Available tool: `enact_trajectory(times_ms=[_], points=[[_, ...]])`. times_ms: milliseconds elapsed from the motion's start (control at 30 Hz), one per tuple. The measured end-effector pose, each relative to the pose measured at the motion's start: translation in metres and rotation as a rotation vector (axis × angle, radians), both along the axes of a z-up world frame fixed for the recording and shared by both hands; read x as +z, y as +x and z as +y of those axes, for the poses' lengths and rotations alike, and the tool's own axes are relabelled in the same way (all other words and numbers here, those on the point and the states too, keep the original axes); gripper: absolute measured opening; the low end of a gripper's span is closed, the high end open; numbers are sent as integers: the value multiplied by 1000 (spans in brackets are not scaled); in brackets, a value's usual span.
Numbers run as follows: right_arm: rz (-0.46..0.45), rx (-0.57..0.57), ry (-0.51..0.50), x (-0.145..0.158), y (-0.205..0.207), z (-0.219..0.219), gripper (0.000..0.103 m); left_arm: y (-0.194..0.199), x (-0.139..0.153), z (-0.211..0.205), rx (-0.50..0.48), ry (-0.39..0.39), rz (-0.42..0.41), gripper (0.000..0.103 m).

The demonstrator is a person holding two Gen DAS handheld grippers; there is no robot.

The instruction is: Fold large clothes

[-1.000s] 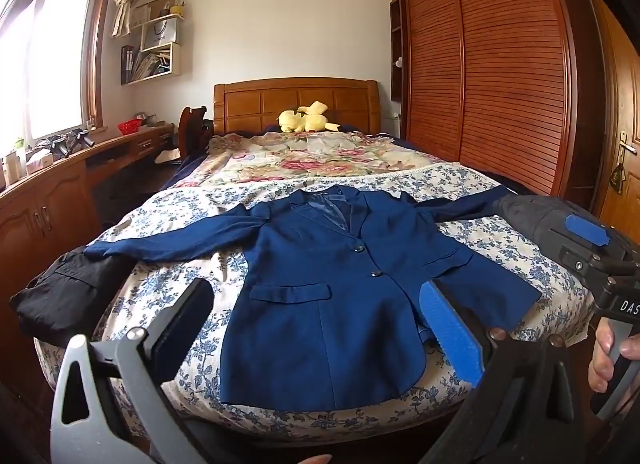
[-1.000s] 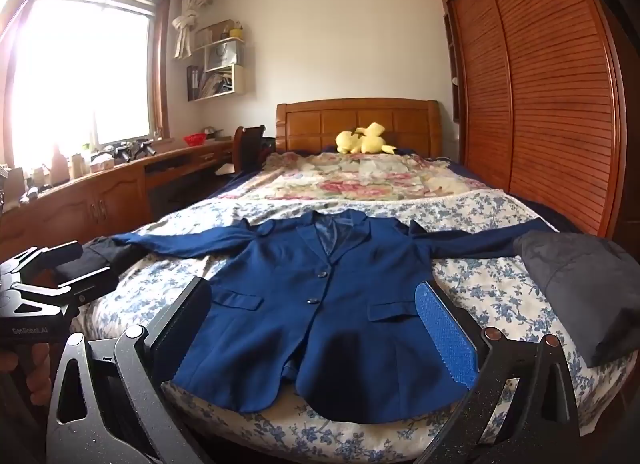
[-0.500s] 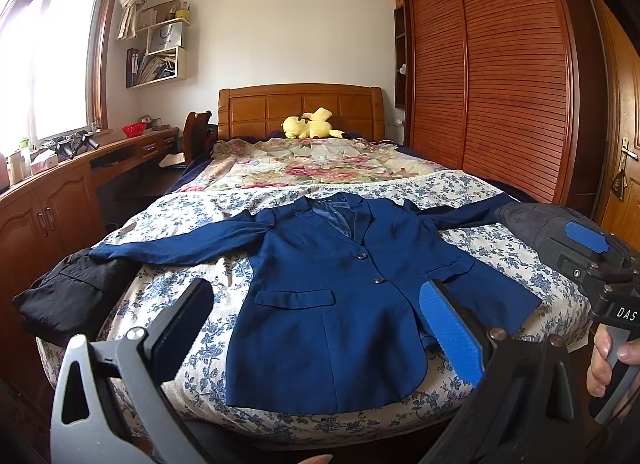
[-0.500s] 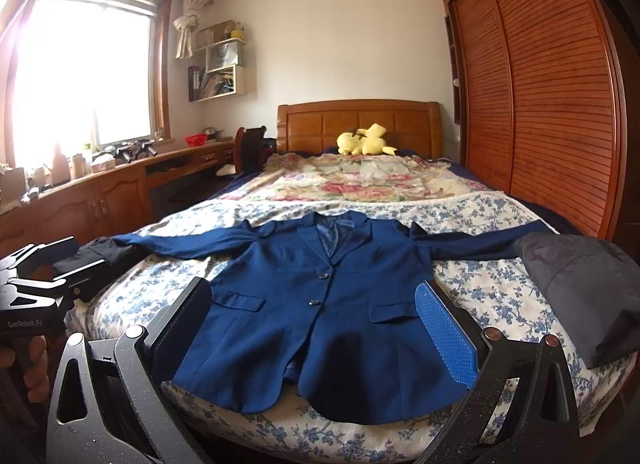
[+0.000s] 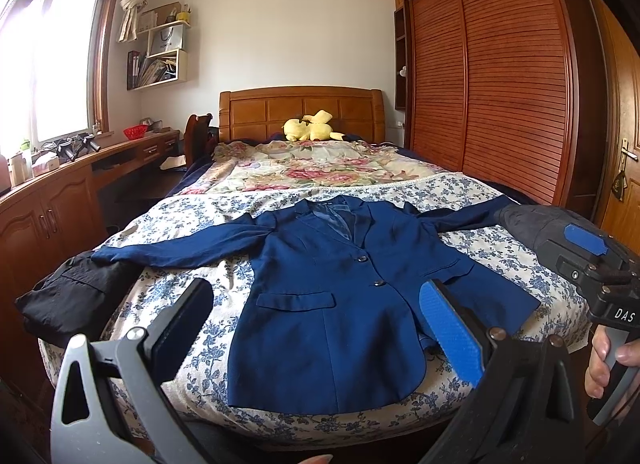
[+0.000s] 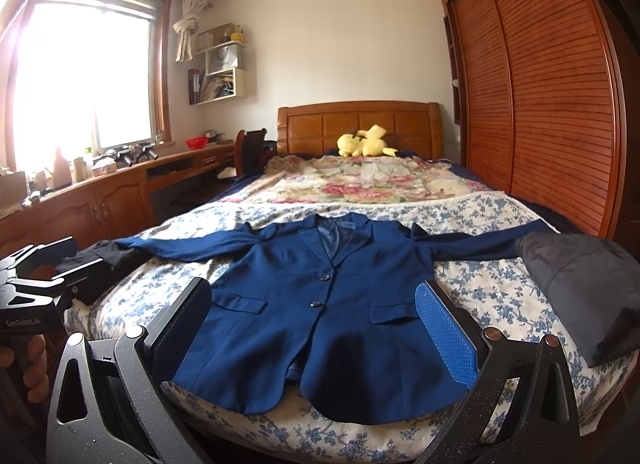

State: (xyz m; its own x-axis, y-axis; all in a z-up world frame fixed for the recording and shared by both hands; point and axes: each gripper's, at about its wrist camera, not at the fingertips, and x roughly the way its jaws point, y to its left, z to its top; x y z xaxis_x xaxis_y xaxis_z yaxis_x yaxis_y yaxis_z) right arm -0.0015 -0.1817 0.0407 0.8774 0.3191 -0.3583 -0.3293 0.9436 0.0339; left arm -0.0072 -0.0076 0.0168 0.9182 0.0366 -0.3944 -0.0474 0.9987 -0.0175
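Note:
A navy blue blazer lies flat and face up on the bed, buttoned, with both sleeves spread out sideways and its hem toward me. My left gripper hangs open in front of the bed's foot, short of the hem, holding nothing. My right gripper is open too, likewise in the air before the hem. The right gripper's body shows at the right edge of the left wrist view, held by a hand. The left gripper's body appears at the left edge of the right wrist view.
The bed has a blue floral cover, with a black garment at its left edge and a dark grey one at its right. A yellow plush toy sits by the headboard. A wooden wardrobe stands right, a desk left.
Both grippers have tilted upward a little, so the bed and blazer sit lower in each view. The blazer has not moved and both grippers stay open.

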Motion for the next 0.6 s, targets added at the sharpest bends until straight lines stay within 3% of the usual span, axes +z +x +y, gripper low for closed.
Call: enact_trajectory(times_ms=[600], points=[[-1, 0, 0, 1, -1, 1, 103, -7, 5, 0, -4, -3, -22, 103]])
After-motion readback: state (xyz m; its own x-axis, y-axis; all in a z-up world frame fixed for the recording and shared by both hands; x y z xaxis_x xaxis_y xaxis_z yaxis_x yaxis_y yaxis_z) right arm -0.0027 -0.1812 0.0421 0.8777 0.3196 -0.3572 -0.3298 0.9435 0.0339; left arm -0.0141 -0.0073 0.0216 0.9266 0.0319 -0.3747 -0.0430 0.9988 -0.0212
